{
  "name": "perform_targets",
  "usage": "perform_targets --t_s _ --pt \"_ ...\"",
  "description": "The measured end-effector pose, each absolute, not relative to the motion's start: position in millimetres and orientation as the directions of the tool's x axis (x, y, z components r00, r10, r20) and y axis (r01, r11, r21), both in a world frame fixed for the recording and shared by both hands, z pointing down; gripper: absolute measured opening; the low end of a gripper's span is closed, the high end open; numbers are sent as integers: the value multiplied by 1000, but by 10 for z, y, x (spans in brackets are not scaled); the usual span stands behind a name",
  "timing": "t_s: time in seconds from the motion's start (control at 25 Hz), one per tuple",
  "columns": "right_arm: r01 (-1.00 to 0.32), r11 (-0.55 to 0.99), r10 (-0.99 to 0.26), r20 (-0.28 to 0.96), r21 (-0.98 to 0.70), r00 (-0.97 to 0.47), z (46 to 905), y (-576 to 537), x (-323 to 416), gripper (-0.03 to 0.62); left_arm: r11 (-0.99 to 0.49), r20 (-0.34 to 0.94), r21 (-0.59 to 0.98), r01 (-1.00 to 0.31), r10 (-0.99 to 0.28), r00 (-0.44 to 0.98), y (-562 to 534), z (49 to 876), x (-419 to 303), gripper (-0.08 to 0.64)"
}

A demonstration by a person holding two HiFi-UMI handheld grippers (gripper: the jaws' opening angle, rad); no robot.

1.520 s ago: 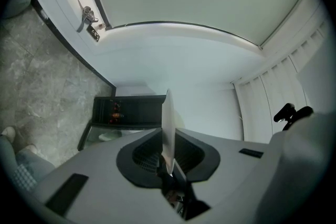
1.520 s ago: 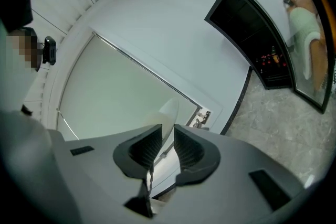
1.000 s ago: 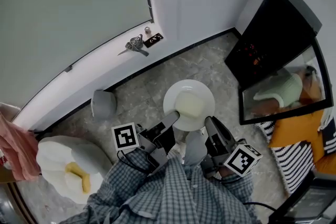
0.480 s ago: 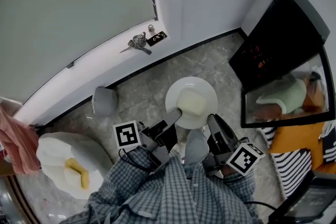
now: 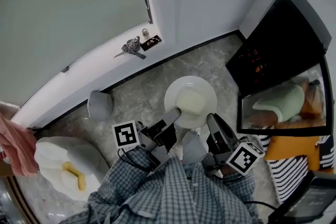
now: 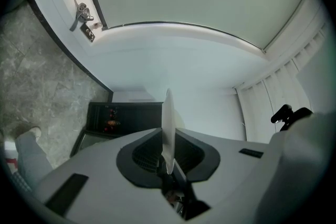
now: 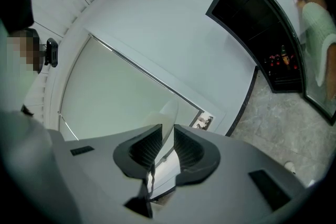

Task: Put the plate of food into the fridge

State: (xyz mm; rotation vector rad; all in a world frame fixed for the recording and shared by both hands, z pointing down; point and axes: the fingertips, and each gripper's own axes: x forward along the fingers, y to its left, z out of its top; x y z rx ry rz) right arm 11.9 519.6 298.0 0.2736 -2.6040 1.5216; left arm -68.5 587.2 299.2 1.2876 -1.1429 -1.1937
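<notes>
A white plate with a pale yellow block of food hangs level above the marble floor. My left gripper is shut on its near left rim and my right gripper on its near right rim. In the left gripper view the plate's edge stands thin between the jaws of the left gripper. The right gripper view shows the plate rim pinched by the right gripper. The black fridge stands at the right, its glass door swung open.
A pale door with a metal handle fills the upper left. On the floor lie a grey shoe-like thing, a white rounded object with something yellow, and a striped rug. A pink cloth hangs at the left edge.
Both grippers keep their hold on the plate. The plate has shifted only slightly in the view, and the scene has slid a little with the head.
</notes>
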Motion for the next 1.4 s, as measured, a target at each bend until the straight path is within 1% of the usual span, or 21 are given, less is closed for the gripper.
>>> perform_targets --t_s 0.44,0.84,1.04,1.4 --pt "-200 486 -80 185 -851 -980 2895 4444 -38 75 -62 -62 998 9 -997 39 5142 2931 -827 51" --pt "-175 521 -48 176 -835 -983 2806 4077 -118 75 -86 -86 996 -8 -996 -6 4822 2847 -875 51" --pt "-153 504 -32 158 -850 -987 2806 3799 -187 75 -89 -89 996 -4 -996 -30 4554 2858 -923 51" --pt "-170 508 -49 169 -845 -984 2851 3566 -114 74 -90 -90 996 -12 -996 -12 4311 2874 -869 51"
